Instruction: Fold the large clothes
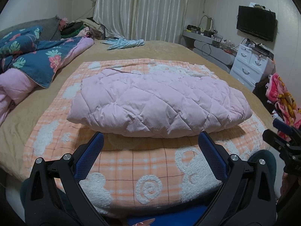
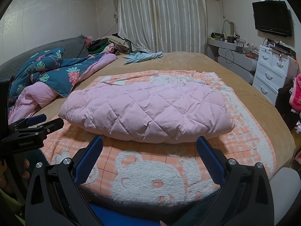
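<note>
The only writing that can be read is on the left claw's black body as the right wrist view catches it at its left edge: white letters that look like "GenRobot.AI", the last part hard to make out. A hand's fingertips [image 2: 25,166] show just below that body, wrapped around the handle.

The left claw [image 1: 150,137] has its blue-padded fingers spread wide apart and grips nothing; it hovers above the near part of the orange plaid blanket [image 1: 120,169], its tips close to the front edge of the pink quilted garment [image 1: 160,103]. The right claw [image 2: 149,141] stands the same way, fingers wide apart and empty, just short of the same edge.

The pink quilted garment lies as a puffy folded bundle in the middle of the orange plaid blanket, which carries white fleecy bear and swirl shapes and is spread over the tan bed cover [image 1: 165,52]. Left of it lies a heaped floral quilt [image 1: 37,58] in dark blue with a pink lining. A light blue cloth [image 1: 125,43] lies farther back on the bed, well apart from the bundle.

At the right wall stands a white chest of drawers [image 2: 270,71], its drawers closed, with small clutter on top too blurred to name. A dark television [image 2: 271,17] hangs above it.
</note>
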{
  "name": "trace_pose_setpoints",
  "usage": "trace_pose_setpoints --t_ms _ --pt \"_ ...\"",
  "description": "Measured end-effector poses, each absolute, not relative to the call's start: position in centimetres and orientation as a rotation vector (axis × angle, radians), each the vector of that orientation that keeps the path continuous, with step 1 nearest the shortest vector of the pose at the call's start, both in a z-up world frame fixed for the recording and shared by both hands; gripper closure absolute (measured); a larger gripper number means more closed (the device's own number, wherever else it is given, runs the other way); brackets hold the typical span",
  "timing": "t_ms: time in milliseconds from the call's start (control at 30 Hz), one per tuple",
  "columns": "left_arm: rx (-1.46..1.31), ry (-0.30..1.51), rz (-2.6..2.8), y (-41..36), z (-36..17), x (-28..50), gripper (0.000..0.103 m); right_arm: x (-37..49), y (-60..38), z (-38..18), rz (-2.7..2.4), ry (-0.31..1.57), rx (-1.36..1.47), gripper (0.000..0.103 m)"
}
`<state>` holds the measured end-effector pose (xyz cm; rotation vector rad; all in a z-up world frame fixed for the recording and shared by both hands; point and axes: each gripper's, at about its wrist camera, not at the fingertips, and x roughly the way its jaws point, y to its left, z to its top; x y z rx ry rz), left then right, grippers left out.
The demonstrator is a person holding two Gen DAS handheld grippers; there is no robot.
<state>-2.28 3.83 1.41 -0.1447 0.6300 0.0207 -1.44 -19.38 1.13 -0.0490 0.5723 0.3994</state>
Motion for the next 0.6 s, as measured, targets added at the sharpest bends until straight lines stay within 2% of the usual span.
trace_pose_setpoints --t_ms 600 --pt "-0.264 0.652 0.023 5.4 0.4 -0.7 0.009 -0.3 -21.9 1.4 0.368 0.558 0.012 0.004"
